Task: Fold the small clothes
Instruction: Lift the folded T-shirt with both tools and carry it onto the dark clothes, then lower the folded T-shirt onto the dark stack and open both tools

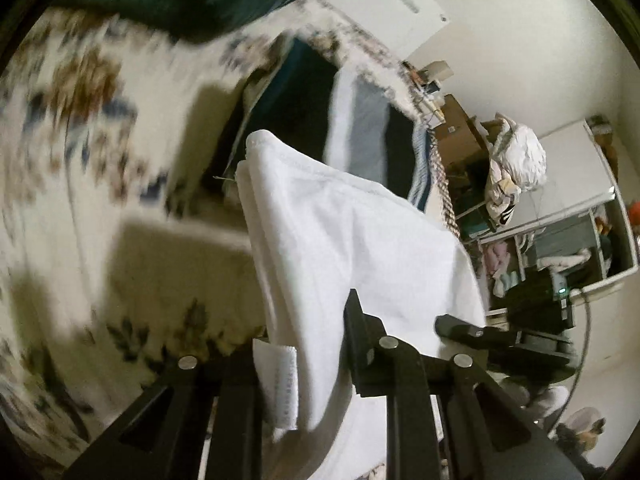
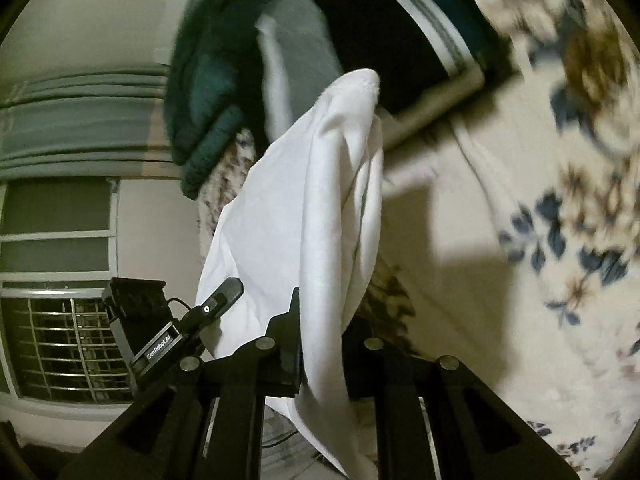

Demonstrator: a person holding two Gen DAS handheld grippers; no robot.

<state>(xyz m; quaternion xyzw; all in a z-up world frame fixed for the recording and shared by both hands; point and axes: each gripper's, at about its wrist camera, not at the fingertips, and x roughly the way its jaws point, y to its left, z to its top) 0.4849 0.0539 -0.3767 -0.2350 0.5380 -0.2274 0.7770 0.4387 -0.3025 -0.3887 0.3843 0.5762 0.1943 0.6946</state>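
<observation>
Hand-held gripper clamped on white garment

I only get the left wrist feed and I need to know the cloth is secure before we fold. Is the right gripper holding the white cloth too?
Observer: Yes, the right gripper is shut on the white cloth, which hangs bunched from its jaws.
Operator: What's beyond that side that I can't see?
Observer: A window with a metal grille and grey curtains above it.
Operator: Can you see my gripper from there?
Observer: Yes, the left gripper shows low at the cloth's left edge, one dark finger against the fabric.
</observation>
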